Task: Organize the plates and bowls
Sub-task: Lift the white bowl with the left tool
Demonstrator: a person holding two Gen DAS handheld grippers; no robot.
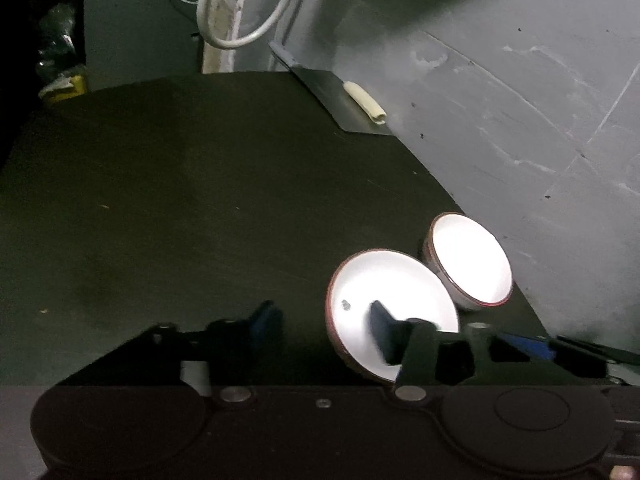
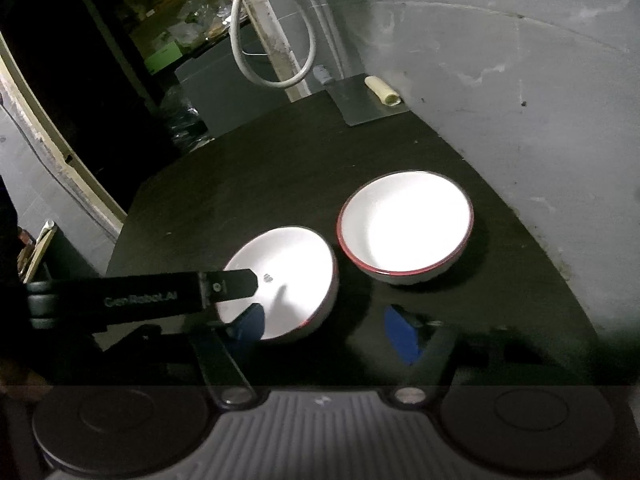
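Two white bowls with red rims stand on the dark table (image 1: 180,200). The near bowl (image 1: 360,280) (image 2: 296,264) is tilted, its inside turned toward the left gripper. My left gripper (image 1: 322,318) straddles that bowl's left wall: its right finger sits inside the bowl, and its left finger is outside with a strip of table showing before the rim. From the right wrist view, a left gripper finger (image 2: 232,284) lies across the same bowl. My right gripper (image 2: 326,328) is open, left pad at the near bowl's front rim, right pad over bare table. The far bowl (image 1: 470,260) (image 2: 404,224) sits upright, untouched.
A grey wall (image 1: 520,120) runs along the table's right edge, close behind the far bowl. At the back lies a metal sheet (image 1: 332,92) with a pale roll (image 1: 366,100) on it. A white cable loop (image 1: 240,20) hangs behind. The table's left half is bare.
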